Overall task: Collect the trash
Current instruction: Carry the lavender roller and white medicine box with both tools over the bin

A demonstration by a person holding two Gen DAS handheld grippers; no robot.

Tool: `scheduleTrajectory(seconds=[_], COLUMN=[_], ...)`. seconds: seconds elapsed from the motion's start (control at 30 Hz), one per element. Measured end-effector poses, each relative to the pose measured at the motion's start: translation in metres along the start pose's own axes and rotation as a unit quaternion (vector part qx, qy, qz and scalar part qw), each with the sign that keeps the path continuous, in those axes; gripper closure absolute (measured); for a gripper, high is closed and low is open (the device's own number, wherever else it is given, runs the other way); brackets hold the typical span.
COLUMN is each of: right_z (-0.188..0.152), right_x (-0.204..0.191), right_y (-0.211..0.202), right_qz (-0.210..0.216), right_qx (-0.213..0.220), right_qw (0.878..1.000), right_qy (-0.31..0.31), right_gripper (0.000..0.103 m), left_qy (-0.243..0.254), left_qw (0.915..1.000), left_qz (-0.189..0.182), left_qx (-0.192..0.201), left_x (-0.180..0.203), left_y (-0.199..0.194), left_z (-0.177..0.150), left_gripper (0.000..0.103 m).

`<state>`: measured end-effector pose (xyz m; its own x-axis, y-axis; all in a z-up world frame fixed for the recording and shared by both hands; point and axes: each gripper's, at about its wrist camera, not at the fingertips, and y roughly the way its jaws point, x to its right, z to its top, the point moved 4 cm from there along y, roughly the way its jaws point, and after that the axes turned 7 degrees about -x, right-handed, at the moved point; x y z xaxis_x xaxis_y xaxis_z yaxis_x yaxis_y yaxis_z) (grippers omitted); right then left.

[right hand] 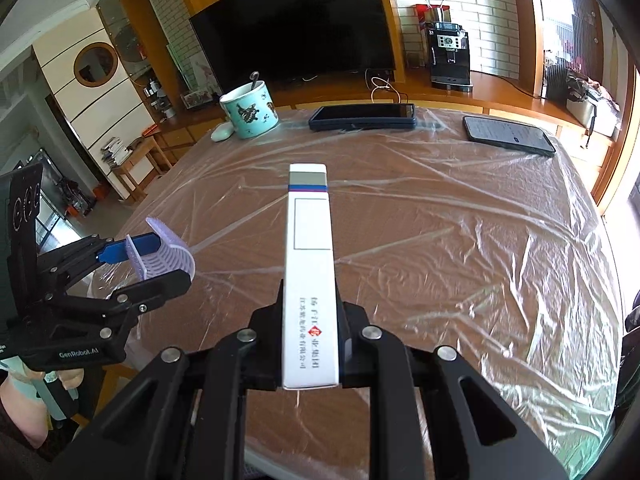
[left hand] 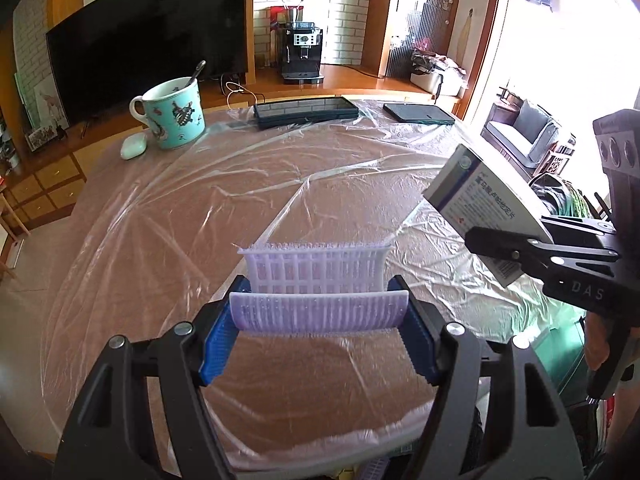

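Since both grippers are already loaded, the step in hand looks like carrying the trash to a bin, and no bin shows in either view. The right gripper (right hand: 310,320) is clamped on a white box (right hand: 309,264), pressing its two broad faces near the rear end, so most of the box sticks out ahead of the fingers over the table (right hand: 460,240). The box's long axis runs straight forward along the fingers, pointing away from the hand toward the far edge; its narrow face looks up, and the end with the blue stripe leads. In the left wrist view the same box (left hand: 476,196) rises at a tilt to the upper left of the right gripper (left hand: 508,256).

The left gripper (left hand: 320,320) is closed on a small lavender basket (left hand: 316,276), its blue pads bearing on the two ends of the near wall. The basket hangs ahead of the fingers and looks lifted off the table, though that is hard to confirm.

To do this well, I would keep the right grip firm, since the long overhang gives the box leverage to swing or slip. Move both hands slowly and keep them apart, because the box tip sits near the basket's side. Release only with the box over the bin's mouth.
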<state>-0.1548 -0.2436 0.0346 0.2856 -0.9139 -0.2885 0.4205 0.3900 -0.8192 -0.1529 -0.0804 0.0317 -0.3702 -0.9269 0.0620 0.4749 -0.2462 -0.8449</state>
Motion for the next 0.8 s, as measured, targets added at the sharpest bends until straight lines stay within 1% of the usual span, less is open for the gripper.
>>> scheduleTrajectory(seconds=[0.17,0.37,0.6,0.8], right_z=[-0.018,-0.036,-0.065,-0.084], right_x=[-0.010,-0.023,-0.040,-0.051], right_y=[-0.012,-0.023,-0.030,-0.041], right_qz=[0.010,0.025,0.037,0.043], right_qx=[0.002,0.000,-0.014,-0.020], right_qw=[1.000,1.000,0.999,0.998], right_qy=[-0.004,-0.009,-0.022,-0.034], right_gripper=[0.085,0.085,0.085,0.085], left_qy=[0.001,0.006,0.035,0.046], left_qw=[1.0000,0.9999,0.9991,0.9984], left_qz=[0.000,-0.008,-0.021,-0.030], left_qx=[0.005,0.007,0.012,0.010], left_x=[-0.001,0.000,0.010,0.014], left_y=[-0.009,-0.023,-0.042,-0.052], left_z=[-0.012,-0.028,-0.054,-0.074], left_gripper=[0.032,0.032,0.032,0.032])
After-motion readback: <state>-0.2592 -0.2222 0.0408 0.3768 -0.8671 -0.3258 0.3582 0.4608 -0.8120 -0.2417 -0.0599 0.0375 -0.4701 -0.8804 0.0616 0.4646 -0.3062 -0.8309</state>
